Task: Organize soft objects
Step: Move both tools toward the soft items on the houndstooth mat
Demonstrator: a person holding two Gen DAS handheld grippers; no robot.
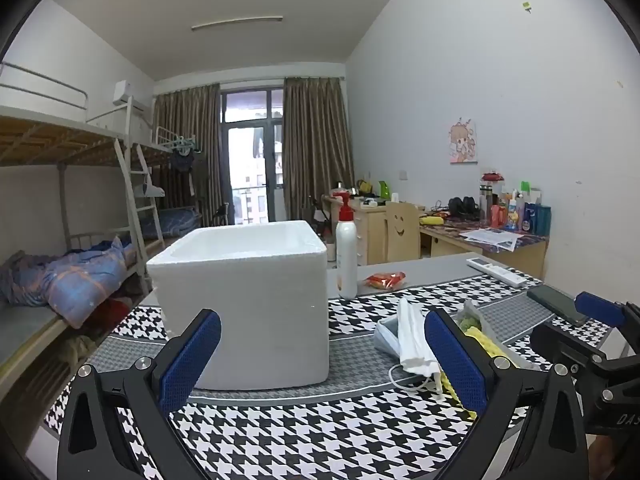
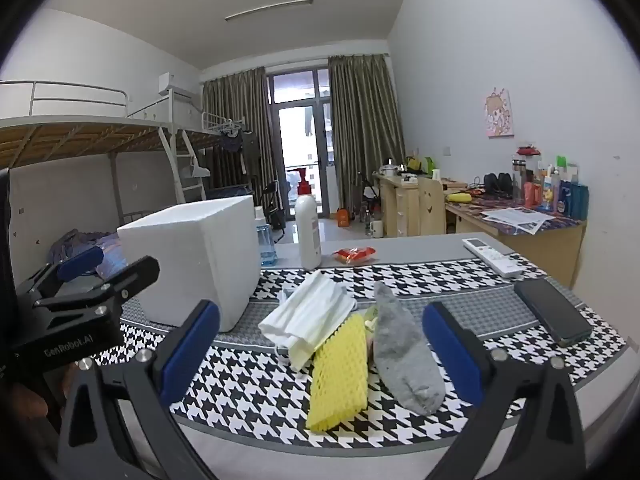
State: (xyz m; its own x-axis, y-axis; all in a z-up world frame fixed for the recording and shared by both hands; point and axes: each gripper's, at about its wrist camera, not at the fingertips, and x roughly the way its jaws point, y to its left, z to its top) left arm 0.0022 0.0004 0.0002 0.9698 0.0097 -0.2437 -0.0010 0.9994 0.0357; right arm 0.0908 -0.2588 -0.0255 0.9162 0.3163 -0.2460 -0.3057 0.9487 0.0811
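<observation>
Both grippers' fingers wide open, empty: left gripper facing foam box, right gripper over sock.

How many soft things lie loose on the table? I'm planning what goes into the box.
3: white face masks leftmost, yellow foam net in the middle, grey sock on the right; more may hide beneath.

Soft items in a loose pile, seen from the right wrist:
- mask: white, folded, flat, ahead of the finger gap toward the left finger.
- foam net: yellow mesh sleeve, flat, centred between the fingers, its far end overlapping the mask.
- sock: grey, limp, touching the net, just inside the right finger.
- box: white foam, open top, upright, beyond the left finger.
</observation>
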